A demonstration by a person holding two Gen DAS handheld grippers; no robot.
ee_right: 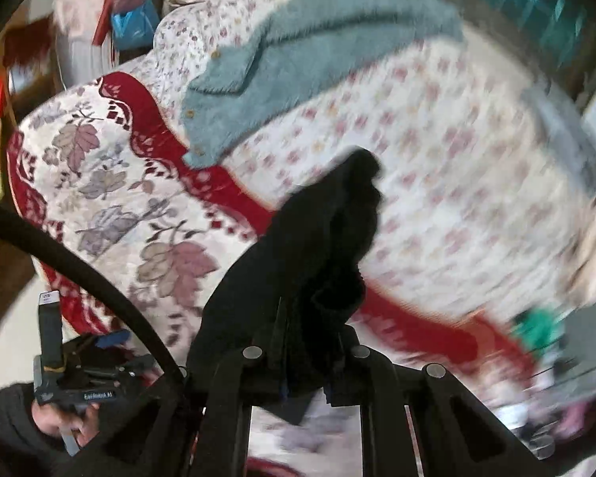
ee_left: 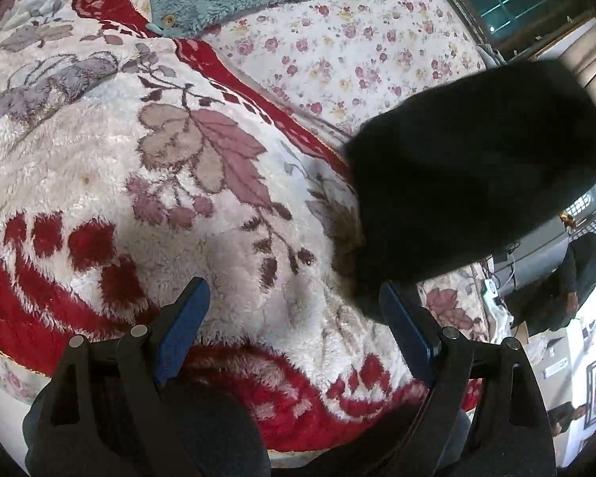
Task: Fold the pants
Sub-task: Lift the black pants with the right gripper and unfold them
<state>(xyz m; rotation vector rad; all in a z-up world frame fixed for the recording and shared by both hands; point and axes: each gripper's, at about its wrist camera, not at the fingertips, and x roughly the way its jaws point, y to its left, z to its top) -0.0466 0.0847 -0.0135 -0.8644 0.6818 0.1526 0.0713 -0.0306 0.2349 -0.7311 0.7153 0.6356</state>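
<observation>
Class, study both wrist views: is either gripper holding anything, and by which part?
The right gripper is shut on the black pants, gripping a bunched fold; which part of the garment cannot be told. The left gripper is open, holding nothing.

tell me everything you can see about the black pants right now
The black pants look like soft, thick, matte fabric with no visible pattern. They are bunched, not spread flat. The right gripper is shut on them, and the cloth hangs in a bundle above the floral bed cover. In the left wrist view they show as a dark blurred mass beside the open left gripper, which does not hold them. Waistband and legs cannot be told apart.
</observation>
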